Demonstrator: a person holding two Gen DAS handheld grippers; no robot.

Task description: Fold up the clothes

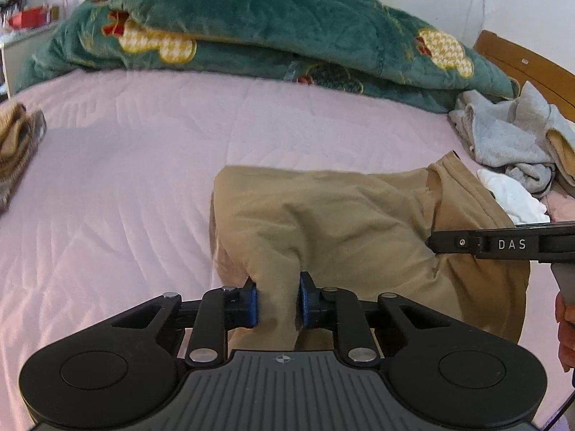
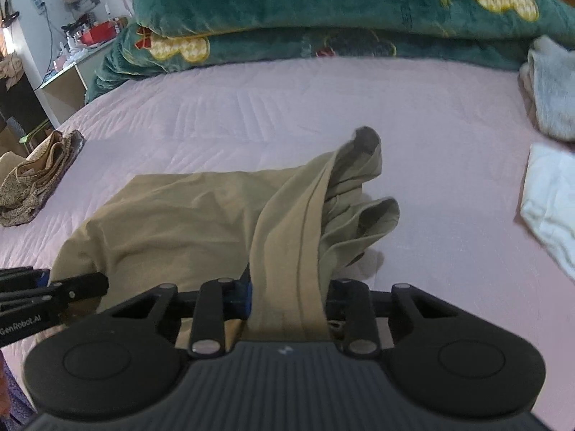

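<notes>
A tan garment (image 1: 323,215) lies partly lifted on the pink bedspread (image 1: 125,179). My left gripper (image 1: 278,301) is shut on a bunched edge of it, cloth pinched between the blue pads (image 1: 253,303). The right gripper (image 1: 436,244) enters the left wrist view from the right and meets the same garment. In the right wrist view the tan garment (image 2: 201,222) stretches forward, and my right gripper (image 2: 287,305) is shut on a flat band of it. Two sleeve or leg openings hang past it. The left gripper (image 2: 97,283) shows at the left edge.
A green quilt (image 1: 269,28) is heaped along the far side of the bed. Grey clothes (image 1: 503,136) and a white cloth (image 2: 550,194) lie at the right. A brown patterned garment (image 2: 36,183) sits at the left edge. A wooden headboard (image 1: 521,68) stands at far right.
</notes>
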